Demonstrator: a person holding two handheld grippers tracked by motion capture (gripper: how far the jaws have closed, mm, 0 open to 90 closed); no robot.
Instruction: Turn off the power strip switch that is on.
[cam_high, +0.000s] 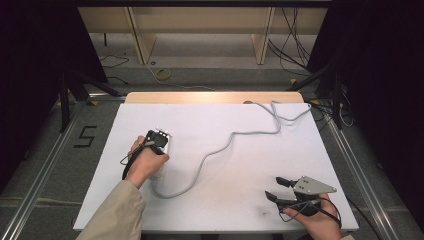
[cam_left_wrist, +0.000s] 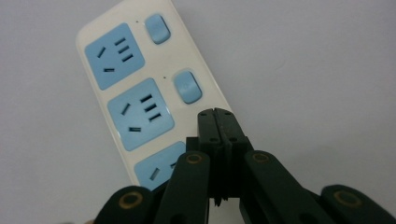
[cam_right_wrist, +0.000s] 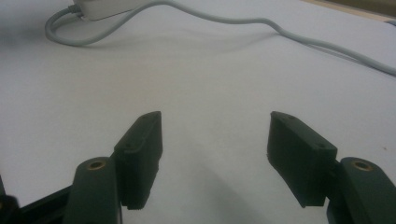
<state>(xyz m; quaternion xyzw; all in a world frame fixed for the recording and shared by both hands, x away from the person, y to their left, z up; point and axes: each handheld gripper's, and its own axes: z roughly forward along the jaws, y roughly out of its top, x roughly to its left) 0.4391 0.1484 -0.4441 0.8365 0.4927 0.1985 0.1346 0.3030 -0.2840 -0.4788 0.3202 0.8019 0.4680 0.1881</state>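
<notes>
The left tongs (cam_left_wrist: 215, 113), jaws closed on nothing, hover over the power strip (cam_left_wrist: 140, 88), tips just below the second of two visible switches (cam_left_wrist: 187, 87); the strip's long axis runs away from the person. The right tongs (cam_right_wrist: 215, 140), wide open and empty, rest well apart. On the worktop (cam_high: 225, 125): one strip with three visible sockets, and one cable (cam_high: 215, 152).

place: lab | signs: black curtains (cam_high: 30, 50); loose floor cables (cam_high: 295, 45); aluminium rails (cam_high: 45, 160)
</notes>
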